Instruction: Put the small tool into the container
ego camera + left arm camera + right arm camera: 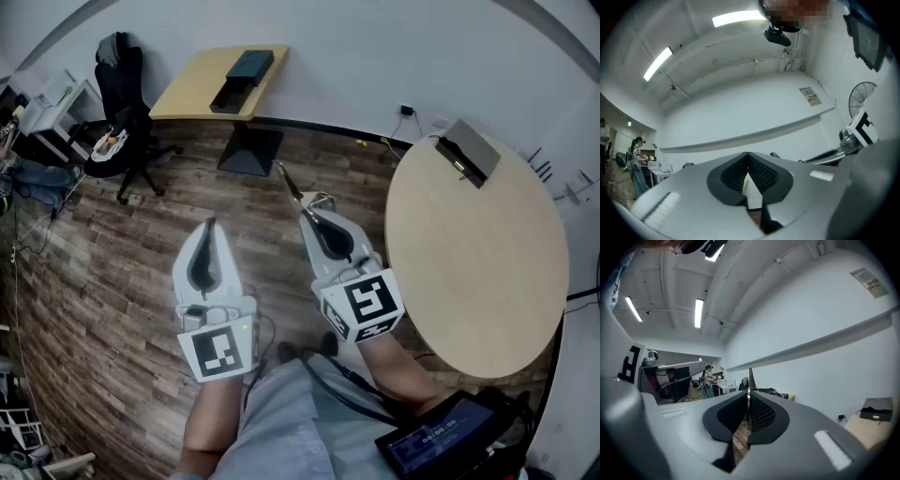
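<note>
Wall label [810, 96] with red print, too small to read; likewise the glowing digits on the screen [436, 441] down at the waist. Black-and-white square patterns on the cubes [221, 352] of both grippers, no letters to read. On the round table [487, 281], near its far edge, a flat grey box [469, 150] with a dark side, contents out of sight. Farther off, on the yellow table [192, 94], a dark box [242, 77], contents too small to tell. Right gripper [748, 391] pinched tight on the small tool [289, 183], a thin strip poking out past the fingertips, held in the air over the wood floor [112, 281], well apart from both boxes. Left gripper [748, 154] beside it, fingers closed tip to tip, holding nothing.
</note>
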`<act>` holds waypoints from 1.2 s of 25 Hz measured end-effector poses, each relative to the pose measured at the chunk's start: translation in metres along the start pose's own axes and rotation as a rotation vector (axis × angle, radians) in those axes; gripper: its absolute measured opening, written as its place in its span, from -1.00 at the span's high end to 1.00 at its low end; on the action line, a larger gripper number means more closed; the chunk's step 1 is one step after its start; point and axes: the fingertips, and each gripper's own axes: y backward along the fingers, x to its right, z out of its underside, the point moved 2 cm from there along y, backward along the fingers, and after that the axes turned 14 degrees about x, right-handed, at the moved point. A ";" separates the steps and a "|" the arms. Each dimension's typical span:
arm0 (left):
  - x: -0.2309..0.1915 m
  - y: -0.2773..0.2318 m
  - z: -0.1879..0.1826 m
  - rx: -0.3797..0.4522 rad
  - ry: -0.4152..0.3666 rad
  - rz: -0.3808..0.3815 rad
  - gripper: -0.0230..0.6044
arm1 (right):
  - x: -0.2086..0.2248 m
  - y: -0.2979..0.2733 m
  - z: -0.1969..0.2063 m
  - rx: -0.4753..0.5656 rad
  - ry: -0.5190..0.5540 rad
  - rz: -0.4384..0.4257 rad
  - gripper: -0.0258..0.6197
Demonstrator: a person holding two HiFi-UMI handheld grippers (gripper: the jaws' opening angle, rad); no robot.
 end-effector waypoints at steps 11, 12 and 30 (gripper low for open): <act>0.009 0.010 0.002 0.008 -0.004 0.006 0.89 | 0.005 0.013 0.002 0.027 -0.041 -0.003 0.90; 0.009 0.010 0.002 0.009 -0.008 0.004 0.89 | 0.007 0.014 0.001 0.031 -0.047 -0.004 0.90; -0.040 -0.078 0.100 -0.081 0.040 -0.095 0.89 | 0.068 -0.096 0.056 -0.046 -0.088 -0.013 0.90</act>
